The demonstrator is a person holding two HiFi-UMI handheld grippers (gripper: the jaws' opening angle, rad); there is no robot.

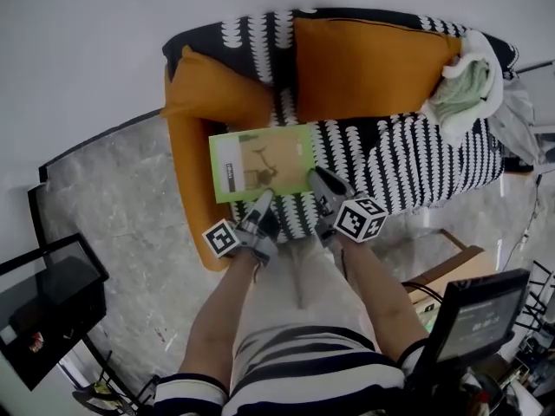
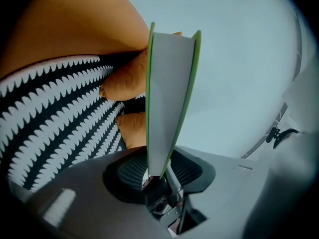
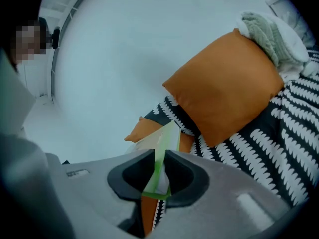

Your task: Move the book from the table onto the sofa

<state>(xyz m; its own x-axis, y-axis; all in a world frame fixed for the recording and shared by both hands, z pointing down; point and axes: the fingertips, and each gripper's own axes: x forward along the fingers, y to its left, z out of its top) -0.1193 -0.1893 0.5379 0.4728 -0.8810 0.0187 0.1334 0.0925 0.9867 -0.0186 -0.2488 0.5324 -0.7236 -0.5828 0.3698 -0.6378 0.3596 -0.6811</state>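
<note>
Room: pale grey marbled floor under a plain white wall; a black stand is at the lower left of the head view and a dark monitor at the lower right.
Surface: sofa in a black cover with a white scalloped pattern, its near side panel orange.
Cushions: large orange cushion leans on the sofa's back; a smaller orange cushion sits at its left end.
Towel: pale green and white towel lies bunched on the sofa's right end.
Book: green book is over the left part of the seat, cover up, just beside the smaller orange cushion; whether it touches the seat cannot be told.
Left gripper: left gripper is clamped on the book's near edge, cover and pages running straight out between its pads.
Right gripper: right gripper is clenched on the same near edge, further to the right, with the green cover pinched between its dark pads.
Spacing: in the head view both grippers reach in from the person's side, close together, with the book stretching away from them toward the sofa's back.
Container: brown cardboard box stands on the floor near the sofa's front right; what it holds cannot be made out.
</note>
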